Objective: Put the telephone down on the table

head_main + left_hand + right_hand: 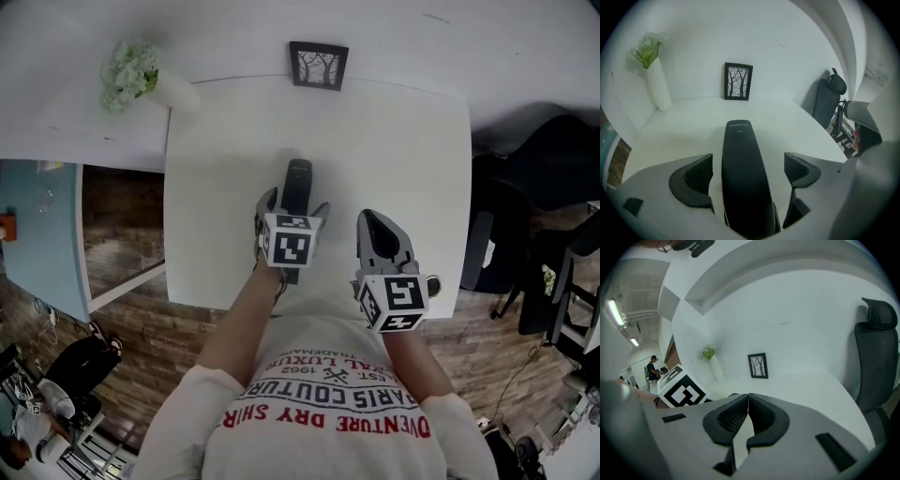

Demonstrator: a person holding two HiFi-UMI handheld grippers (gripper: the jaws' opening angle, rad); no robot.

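**Telephone lies between the parted left jaws, in line with them**

The white bench (225, 187) fills the middle of the head view, with a dark office chair (553, 159) off its right edge. The black telephone (296, 183) appears to lie flat on the bench a little left of centre. Its long axis runs straight away from the person, and its far end points toward the picture frame (319, 64) leaning at the back wall.

The left gripper (293, 204) straddles the near half of the handset with its jaws standing wide apart. In the left gripper view each ribbed pad (699, 174) shows a gap of white bench between itself and the telephone's sides, so nothing is clamped. Any withdrawal would best go up and back along that axis, so neither jaw knocks the handset sideways.

The right gripper (375, 223) hangs just to the right of the left one, over the near edge of the bench and farther from the telephone. Its jaws are together, with nothing between them.

The only container is a white vase (178, 91) at the back left corner, well apart from the handset. It holds pale green-white flowers (129, 73)
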